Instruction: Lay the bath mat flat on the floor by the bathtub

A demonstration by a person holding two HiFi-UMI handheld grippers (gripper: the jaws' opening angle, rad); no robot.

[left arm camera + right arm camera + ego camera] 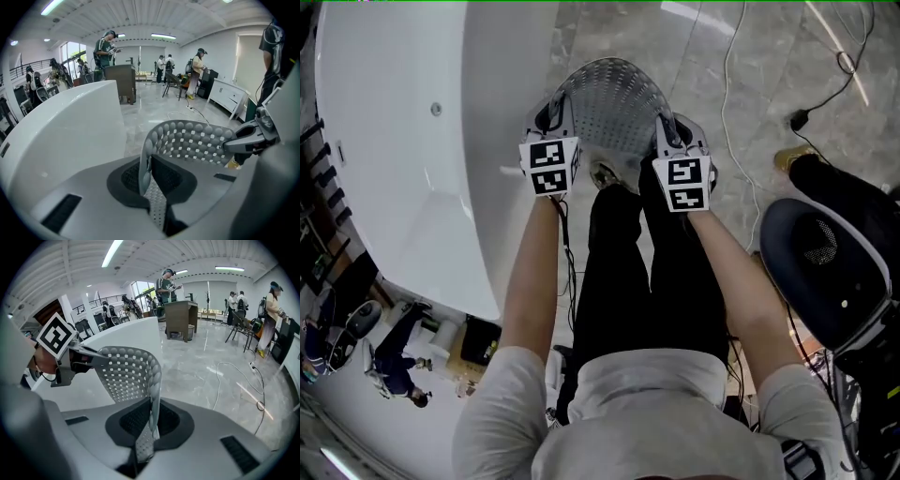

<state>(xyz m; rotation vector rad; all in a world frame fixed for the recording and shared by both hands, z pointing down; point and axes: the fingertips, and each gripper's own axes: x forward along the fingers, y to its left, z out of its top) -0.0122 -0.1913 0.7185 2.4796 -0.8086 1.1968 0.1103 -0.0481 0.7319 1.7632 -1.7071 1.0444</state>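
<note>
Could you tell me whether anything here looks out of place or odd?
The bath mat is not on the floor: it hangs bowed in an arch beside the bathtub, one edge pinched in the left gripper, the other in the right gripper. Loose cables also trail across the floor nearby.

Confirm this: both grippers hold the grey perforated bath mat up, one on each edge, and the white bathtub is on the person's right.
Not quite. The bathtub is on the person's left, as the head view shows. The rest stands: the left gripper and the right gripper hold the grey perforated bath mat up, one on each edge.
</note>
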